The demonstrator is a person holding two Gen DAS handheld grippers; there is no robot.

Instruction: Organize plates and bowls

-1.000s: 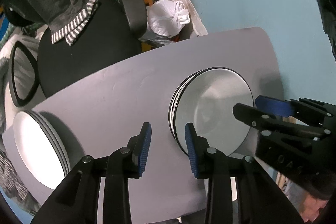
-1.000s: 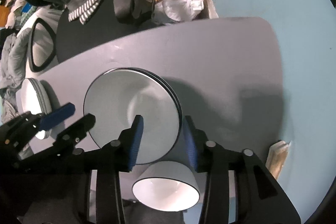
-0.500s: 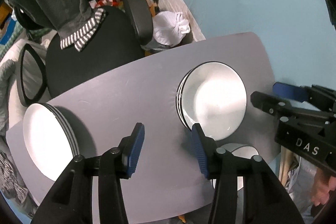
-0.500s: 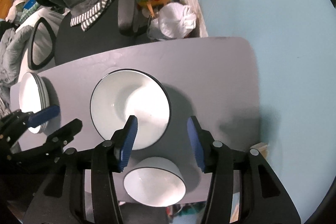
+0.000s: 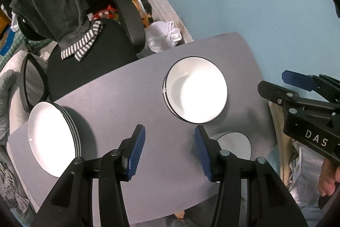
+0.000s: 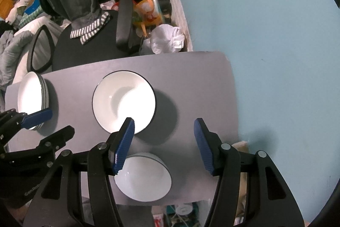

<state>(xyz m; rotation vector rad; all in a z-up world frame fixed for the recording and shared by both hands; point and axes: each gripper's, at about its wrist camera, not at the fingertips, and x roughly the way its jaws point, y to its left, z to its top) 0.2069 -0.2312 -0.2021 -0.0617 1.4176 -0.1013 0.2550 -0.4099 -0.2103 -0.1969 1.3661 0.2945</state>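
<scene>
A stack of white deep plates with black rims sits mid-table. A stack of white plates stands at the left end. A white bowl sits at the near edge. My left gripper is open and empty, high above the table between the two stacks. My right gripper is open and empty, above the bowl and to the right of the deep plates. Each gripper shows in the other's view.
The grey table stands against a light blue wall. A black office chair with a draped grey garment is behind it. A white plastic bag and clutter lie on the floor beyond.
Both grippers have risen and pulled back from the deep plates, and their jaws have opened wider. The bowl at the near edge has come into fuller view.
</scene>
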